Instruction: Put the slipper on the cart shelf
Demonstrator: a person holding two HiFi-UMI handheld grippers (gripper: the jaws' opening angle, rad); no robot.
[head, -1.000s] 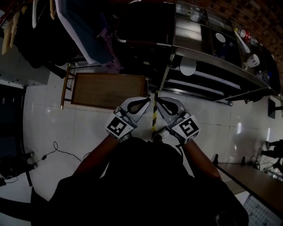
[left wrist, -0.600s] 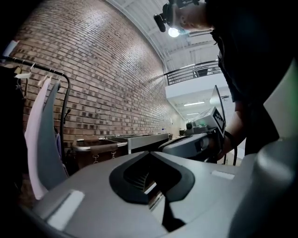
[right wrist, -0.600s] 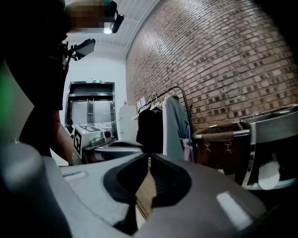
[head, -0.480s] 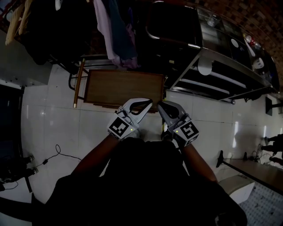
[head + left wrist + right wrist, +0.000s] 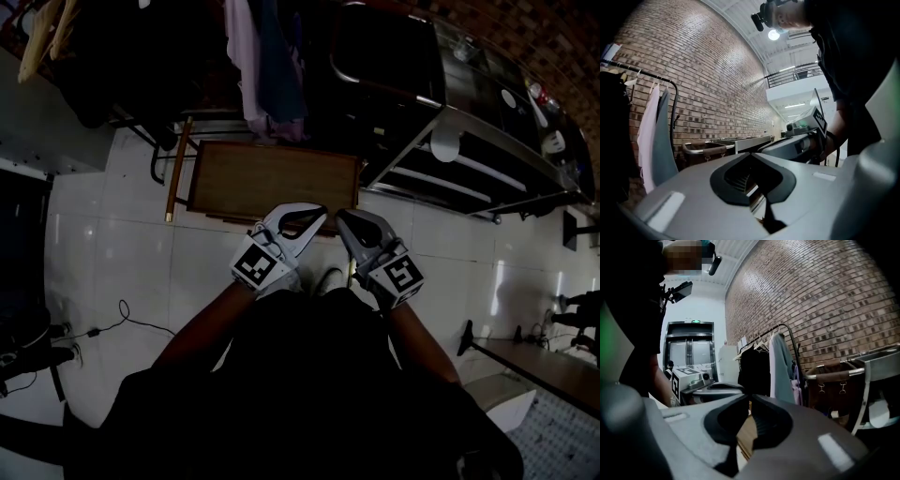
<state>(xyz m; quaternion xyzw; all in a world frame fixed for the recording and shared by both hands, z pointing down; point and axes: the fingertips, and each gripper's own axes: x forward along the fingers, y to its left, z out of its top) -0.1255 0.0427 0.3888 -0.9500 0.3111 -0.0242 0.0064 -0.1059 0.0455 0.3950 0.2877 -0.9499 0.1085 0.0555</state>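
Both grippers are held side by side in front of my chest, pointing at a low cart with a wooden top (image 5: 272,180). My left gripper (image 5: 321,211) is shut, its tips meeting with nothing between them (image 5: 751,153). My right gripper (image 5: 343,217) is likewise shut and empty (image 5: 750,395). To the right stands a steel shelf cart (image 5: 487,141). A white oval thing (image 5: 444,145) lies on one of its shelves and shows again low at the right as a white oval thing (image 5: 881,413). It is too dark to tell whether it is the slipper. Neither gripper holds a slipper.
A clothes rack with hanging garments (image 5: 267,66) stands behind the wooden cart, also seen as a rack (image 5: 768,362). A brown laundry bin (image 5: 834,385) sits by the brick wall. A cable (image 5: 122,319) lies on the white tiled floor at left. A bench corner (image 5: 553,370) is at right.
The wooden cart and clothes rack have come nearer and shifted right in the head view. The two grippers stay shut and together. A striped pole seen between them earlier is out of sight.
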